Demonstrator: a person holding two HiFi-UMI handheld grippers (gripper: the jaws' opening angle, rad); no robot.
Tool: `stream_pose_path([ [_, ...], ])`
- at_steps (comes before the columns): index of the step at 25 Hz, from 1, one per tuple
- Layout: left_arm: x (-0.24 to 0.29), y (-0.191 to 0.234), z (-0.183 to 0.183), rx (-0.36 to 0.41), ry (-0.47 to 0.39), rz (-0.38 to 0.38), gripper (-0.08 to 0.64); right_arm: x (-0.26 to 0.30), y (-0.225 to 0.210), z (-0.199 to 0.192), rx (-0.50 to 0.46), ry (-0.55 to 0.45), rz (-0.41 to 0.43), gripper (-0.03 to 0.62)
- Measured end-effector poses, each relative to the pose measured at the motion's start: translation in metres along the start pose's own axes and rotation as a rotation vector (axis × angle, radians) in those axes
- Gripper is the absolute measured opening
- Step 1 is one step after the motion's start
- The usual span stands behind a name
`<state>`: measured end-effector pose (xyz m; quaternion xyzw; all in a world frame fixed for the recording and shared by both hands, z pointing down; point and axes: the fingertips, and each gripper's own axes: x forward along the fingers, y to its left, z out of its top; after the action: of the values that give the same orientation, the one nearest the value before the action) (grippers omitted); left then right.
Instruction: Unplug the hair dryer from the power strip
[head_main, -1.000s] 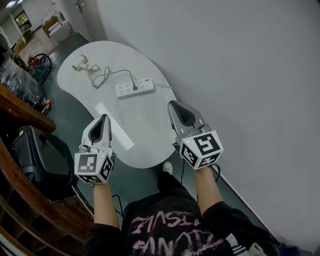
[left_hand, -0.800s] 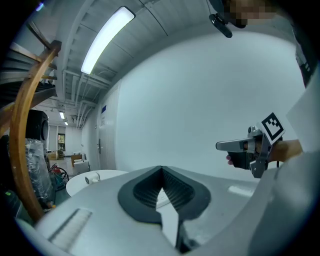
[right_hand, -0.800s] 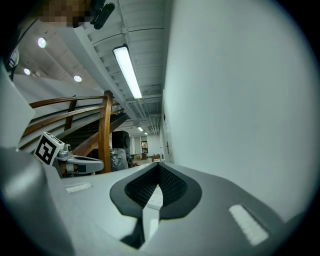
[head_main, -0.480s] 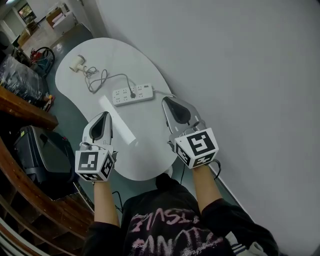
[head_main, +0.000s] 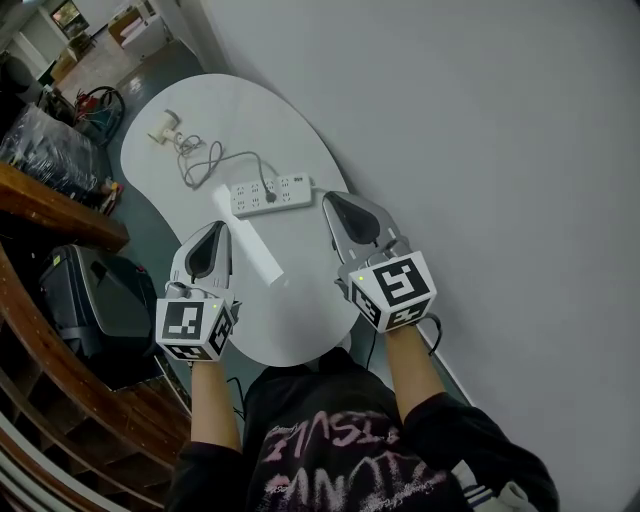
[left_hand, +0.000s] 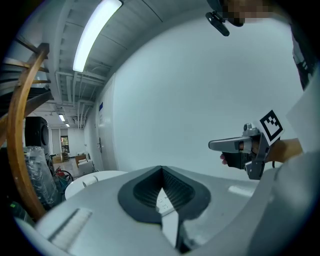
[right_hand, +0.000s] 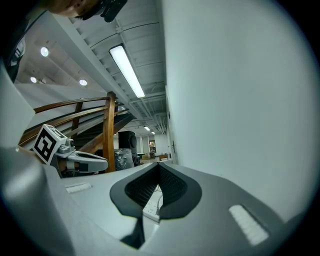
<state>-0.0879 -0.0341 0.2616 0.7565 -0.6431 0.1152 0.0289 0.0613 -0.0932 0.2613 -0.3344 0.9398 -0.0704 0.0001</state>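
**A:** Surface first. What carries everything?

**B:** A white, rounded surface (head_main: 300, 310) set against a grey wall (head_main: 480, 120). A person stands at its near edge with both arms held out over it.

**A:** What about the tongs?

**B:** The left tongs (head_main: 217, 228) are over the near left edge, jaws together, with nothing in them. The right tongs (head_main: 331, 198) are closed and empty as well. They run along the wall-side edge, and their tip is near one end of the power strip (head_main: 270, 195).

**A:** Where does the strip lie?

**B:** It lies across the middle of the surface, just beyond both tips. A dark plug (head_main: 268, 199) is seated in it around mid-length, and its cord (head_main: 205, 160) loops away toward the far end.

**A:** And the dryer?

**B:** The hair dryer (head_main: 160, 128) lies near the far left edge, well apart from both tongs.
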Motion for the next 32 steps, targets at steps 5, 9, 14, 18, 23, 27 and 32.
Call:
stream_pose_path([
  [5,0.001,0.004,0.003,0.006,-0.001,0.008,0.0,0.004,-0.001,0.002,0.014,-0.013,0.009,0.012],
  [9,0.006,0.002,0.002,0.005,-0.005,-0.008,0.0,0.005,-0.002,0.003,0.015,-0.02,-0.003,0.012],
  [14,0.011,0.008,-0.002,0.0,-0.009,-0.034,0.0,0.012,0.001,0.001,0.009,-0.016,-0.021,0.012],
  [18,0.014,0.014,-0.004,-0.006,-0.018,-0.061,0.0,0.015,0.004,-0.001,-0.008,-0.006,-0.048,0.012],
  [23,0.02,0.026,-0.008,-0.02,-0.021,-0.081,0.0,0.026,0.008,-0.005,-0.02,0.013,-0.063,0.012],
  [27,0.022,0.033,-0.013,-0.032,-0.017,-0.09,0.0,0.034,0.012,-0.01,-0.028,0.032,-0.066,0.012],
  [32,0.027,0.042,-0.021,-0.05,-0.01,-0.09,0.0,0.043,0.012,-0.018,-0.023,0.05,-0.071,0.012],
])
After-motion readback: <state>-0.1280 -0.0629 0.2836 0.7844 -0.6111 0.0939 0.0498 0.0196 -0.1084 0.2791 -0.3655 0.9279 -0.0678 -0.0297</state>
